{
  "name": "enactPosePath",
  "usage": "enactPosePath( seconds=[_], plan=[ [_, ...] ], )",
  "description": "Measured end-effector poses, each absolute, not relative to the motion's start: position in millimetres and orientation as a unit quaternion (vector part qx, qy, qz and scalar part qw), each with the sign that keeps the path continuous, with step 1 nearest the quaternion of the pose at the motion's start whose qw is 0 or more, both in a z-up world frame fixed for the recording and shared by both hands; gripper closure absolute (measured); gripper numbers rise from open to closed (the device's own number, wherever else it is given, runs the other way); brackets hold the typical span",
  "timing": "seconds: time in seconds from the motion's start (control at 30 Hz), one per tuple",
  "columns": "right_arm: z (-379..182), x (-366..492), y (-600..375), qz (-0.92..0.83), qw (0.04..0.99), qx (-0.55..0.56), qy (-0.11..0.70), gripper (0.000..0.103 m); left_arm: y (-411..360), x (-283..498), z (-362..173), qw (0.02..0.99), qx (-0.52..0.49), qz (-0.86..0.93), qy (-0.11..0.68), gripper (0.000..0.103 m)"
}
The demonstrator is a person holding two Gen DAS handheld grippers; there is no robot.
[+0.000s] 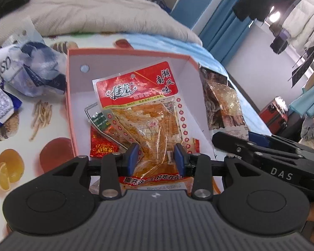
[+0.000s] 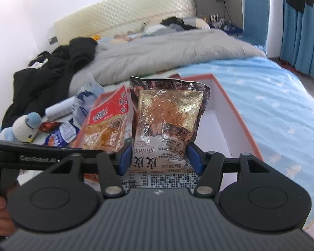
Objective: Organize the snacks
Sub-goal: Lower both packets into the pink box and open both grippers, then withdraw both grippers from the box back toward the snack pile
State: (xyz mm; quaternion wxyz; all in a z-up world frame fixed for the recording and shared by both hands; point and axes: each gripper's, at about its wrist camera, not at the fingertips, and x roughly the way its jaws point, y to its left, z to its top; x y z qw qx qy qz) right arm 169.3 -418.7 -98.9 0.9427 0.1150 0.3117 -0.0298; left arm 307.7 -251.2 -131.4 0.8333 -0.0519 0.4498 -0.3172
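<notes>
A white box with a pink rim (image 1: pixel 70 96) sits on the bed; it also shows in the right wrist view (image 2: pixel 236 108). My left gripper (image 1: pixel 157 159) is shut on a red-topped snack packet (image 1: pixel 144 108) with orange contents, held over the box; the same packet shows in the right wrist view (image 2: pixel 106 123). A small red foil packet (image 1: pixel 101 144) and a green one (image 1: pixel 99 119) lie in the box. My right gripper (image 2: pixel 160 156) is shut on a dark shrimp snack bag (image 2: pixel 167 113), held upright over the box; it also shows in the left wrist view (image 1: pixel 221 104).
Blue and white snack bags (image 1: pixel 33 67) lie left of the box on a fruit-print cloth (image 1: pixel 18 152). A plush penguin (image 2: pixel 25 128), black clothes (image 2: pixel 52 79) and a grey duvet (image 2: pixel 157 50) lie on the bed. Blue sheet (image 2: pixel 282 104) lies right of the box.
</notes>
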Motion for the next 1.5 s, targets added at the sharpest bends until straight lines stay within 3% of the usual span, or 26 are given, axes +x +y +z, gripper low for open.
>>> enactPosePath(
  seconds=[0.2,0.27,0.33,0.4,0.47,1.13,1.5],
  plan=[
    [-121.6,189.3,-427.8,-0.035,0.933,0.126,0.337,0.042,-261.5,324.1,-151.6,0.823,-0.035,-0.322,0.466,0.056],
    [-127.0,194.9,-427.5,-0.038,0.929,0.124,0.346,0.041,-261.0,322.4,-150.4,0.829,-0.025,-0.315,0.462,0.033],
    [-129.0,198.7,-426.0,-0.040,0.927,0.119,0.353,0.040,-255.9,318.2,-145.1,0.833,-0.032,-0.308,0.459,0.017],
    [-128.6,200.8,-424.2,-0.046,0.927,0.107,0.355,0.036,-252.3,312.9,-137.4,0.840,-0.028,-0.302,0.450,0.017],
    [-127.0,198.3,-422.6,-0.049,0.928,0.101,0.354,0.020,-246.3,308.5,-130.2,0.847,-0.035,-0.295,0.441,0.017],
    [-65.5,99.2,-371.7,-0.016,0.947,0.131,0.292,0.020,-153.5,180.9,-25.8,0.899,-0.067,-0.249,0.355,0.017],
    [-51.2,49.7,-331.5,0.025,0.951,0.139,0.274,0.020,-88.6,98.9,-19.9,0.918,-0.094,-0.199,0.330,0.017]
  ],
)
